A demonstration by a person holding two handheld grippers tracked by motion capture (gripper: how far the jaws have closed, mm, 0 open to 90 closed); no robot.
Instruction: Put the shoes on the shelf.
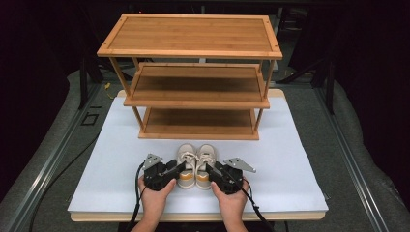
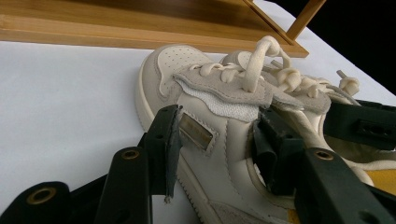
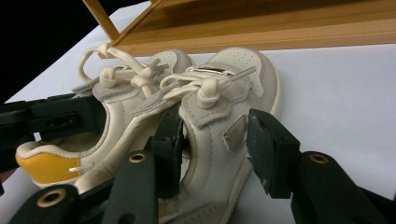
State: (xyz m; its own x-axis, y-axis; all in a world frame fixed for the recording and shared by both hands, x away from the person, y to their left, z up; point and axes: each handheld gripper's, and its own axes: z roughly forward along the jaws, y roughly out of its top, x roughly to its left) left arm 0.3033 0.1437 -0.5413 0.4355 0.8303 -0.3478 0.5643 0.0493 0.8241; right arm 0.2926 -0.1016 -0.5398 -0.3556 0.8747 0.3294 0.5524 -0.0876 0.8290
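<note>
Near edge, six o'clock in the high view: two forearms enter, each hand holding a black two-jaw tool.

Left gripper [image 1: 175, 169]: jaws spread wide around the side wall of the left shoe [image 1: 185, 163], one jaw outside the upper and one inside the collar. In the left gripper view [image 2: 217, 149] the inner pad seems to bear on the leather, the outer one to stand just off it; whether it pinches is hard to judge.

Right gripper [image 1: 211, 170]: likewise astride the right shoe [image 1: 206, 164]. In the right gripper view [image 3: 215, 149] one jaw sits inside the opening against the upper, the other close beside the outer wall with a sliver of gap.

Pair of small cream sneakers, yellow heel lining, laces tied: side by side and touching, toes toward twelve o'clock, on the white table [image 1: 285, 159], just ahead of the hands.

Far, twelve o'clock: three-tier bamboo shoe rack [image 1: 193, 53], standing upright, its lowest shelf near the toes but apart from them.
</note>
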